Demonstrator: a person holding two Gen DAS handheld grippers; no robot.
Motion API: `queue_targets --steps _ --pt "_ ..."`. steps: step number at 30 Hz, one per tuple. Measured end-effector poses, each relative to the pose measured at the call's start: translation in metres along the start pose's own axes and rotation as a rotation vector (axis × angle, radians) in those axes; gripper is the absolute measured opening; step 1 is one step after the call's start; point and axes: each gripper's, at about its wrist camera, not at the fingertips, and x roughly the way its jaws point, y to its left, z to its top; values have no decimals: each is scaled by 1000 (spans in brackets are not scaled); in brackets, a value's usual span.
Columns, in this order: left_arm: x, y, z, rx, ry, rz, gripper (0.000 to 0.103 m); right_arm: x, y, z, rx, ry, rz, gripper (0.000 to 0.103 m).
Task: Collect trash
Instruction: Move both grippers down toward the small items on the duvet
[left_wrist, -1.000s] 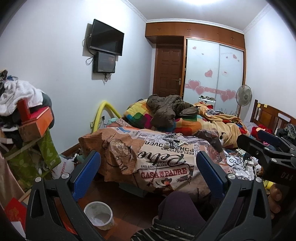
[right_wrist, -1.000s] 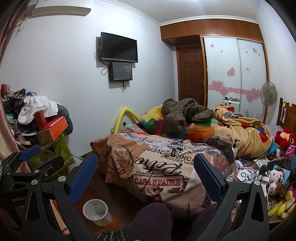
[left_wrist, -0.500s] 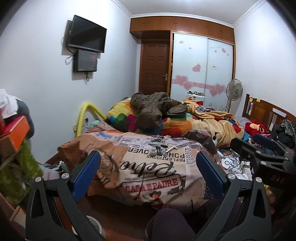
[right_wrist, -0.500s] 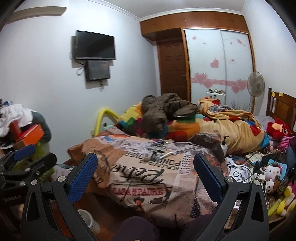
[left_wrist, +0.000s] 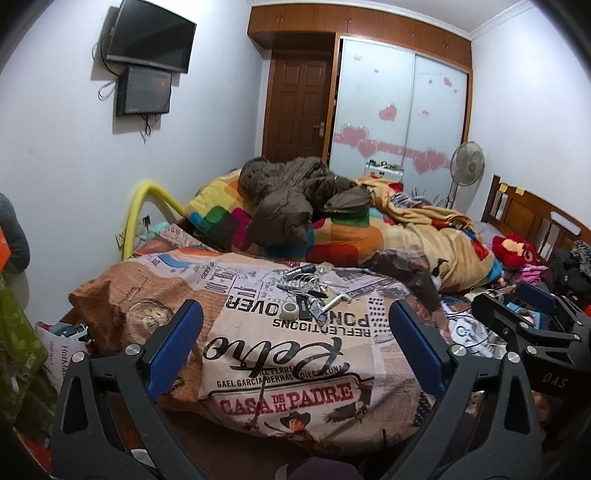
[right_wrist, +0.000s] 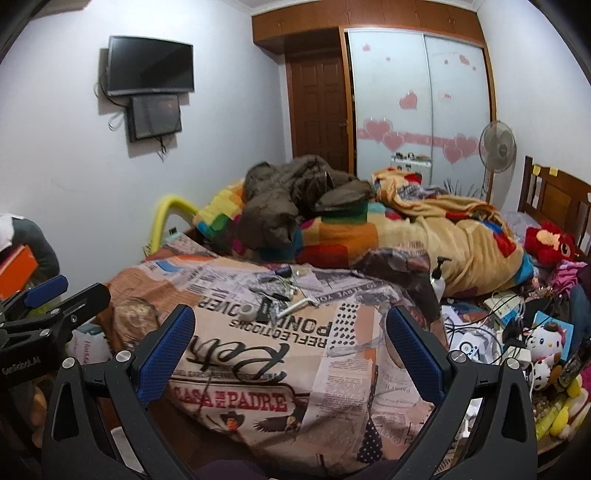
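A cluster of small litter (left_wrist: 306, 291) lies on the printed newspaper-pattern quilt (left_wrist: 288, 354): a white tape roll (left_wrist: 289, 309), pens, wrappers and a white tube. It also shows in the right wrist view (right_wrist: 277, 299), with the tape roll (right_wrist: 246, 312). My left gripper (left_wrist: 295, 343) is open and empty, held above the near end of the bed. My right gripper (right_wrist: 291, 343) is open and empty beside it; it also shows in the left wrist view (left_wrist: 532, 332). The left gripper shows at the left edge of the right wrist view (right_wrist: 48, 306).
A brown jacket (left_wrist: 291, 195) and colourful blankets (left_wrist: 406, 236) are piled further back on the bed. Cables, plush toys and clutter (right_wrist: 517, 339) fill the right side. A bag (left_wrist: 62, 343) and stacked things stand on the floor at left. A fan (left_wrist: 467, 162) stands by the wardrobe.
Both grippers have risen and moved forward toward the bed. The white cup on the floor has dropped out of view. The litter on the quilt is nearer.
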Motion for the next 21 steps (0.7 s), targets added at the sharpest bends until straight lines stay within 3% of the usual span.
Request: queue_targets --steps 10,21 --pt "127 9 -12 -19 149 -9 98 118 -18 -12 73 191 28 103" --pt "241 28 -35 -58 289 -38 76 224 -23 -28 128 336 99 100"
